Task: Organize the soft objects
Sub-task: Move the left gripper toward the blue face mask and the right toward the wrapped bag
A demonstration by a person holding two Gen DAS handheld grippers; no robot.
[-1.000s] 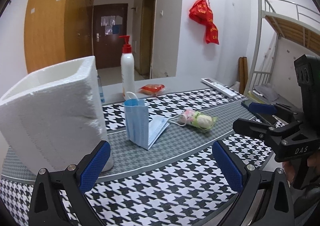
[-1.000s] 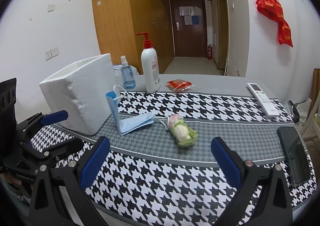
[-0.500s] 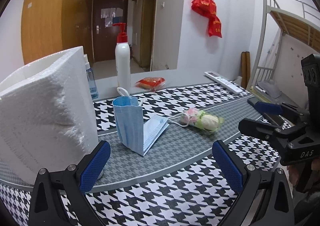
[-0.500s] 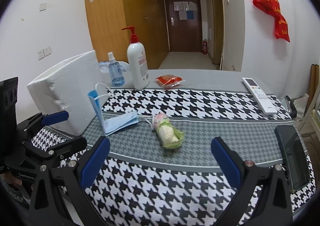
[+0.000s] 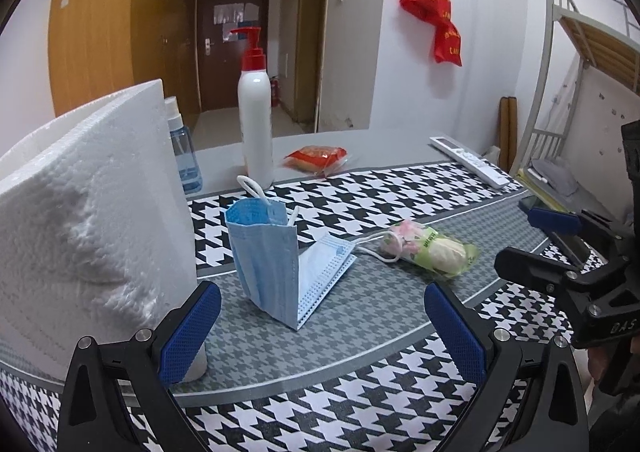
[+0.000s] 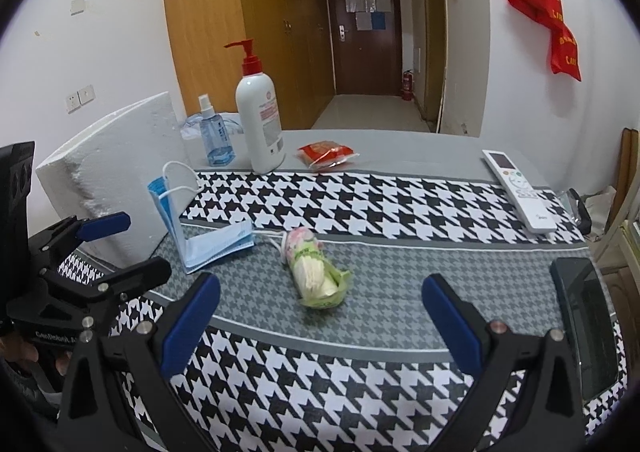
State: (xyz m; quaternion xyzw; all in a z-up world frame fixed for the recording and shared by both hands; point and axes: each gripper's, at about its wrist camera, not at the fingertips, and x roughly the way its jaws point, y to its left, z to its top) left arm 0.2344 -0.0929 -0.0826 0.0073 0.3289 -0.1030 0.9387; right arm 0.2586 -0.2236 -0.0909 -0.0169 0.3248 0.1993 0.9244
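Note:
A blue face mask (image 5: 280,264) stands folded on the houndstooth table cloth, next to a white foam box (image 5: 88,220). A small green and pink packet (image 5: 432,248) lies to its right. My left gripper (image 5: 320,336) is open and empty, just in front of the mask. My right gripper (image 6: 320,324) is open and empty, just in front of the packet (image 6: 316,272). The mask (image 6: 200,228) and foam box (image 6: 116,180) also show in the right wrist view. Each gripper shows at the edge of the other's view.
A white pump bottle (image 6: 260,120), a blue spray bottle (image 6: 214,136) and a red packet (image 6: 326,154) stand at the back. A white remote (image 6: 520,188) and a dark phone (image 6: 588,328) lie at the right of the table.
Both grippers have moved forward, closer to the table. The left one has shifted right, from the foam box towards the mask. Nothing on the table has moved.

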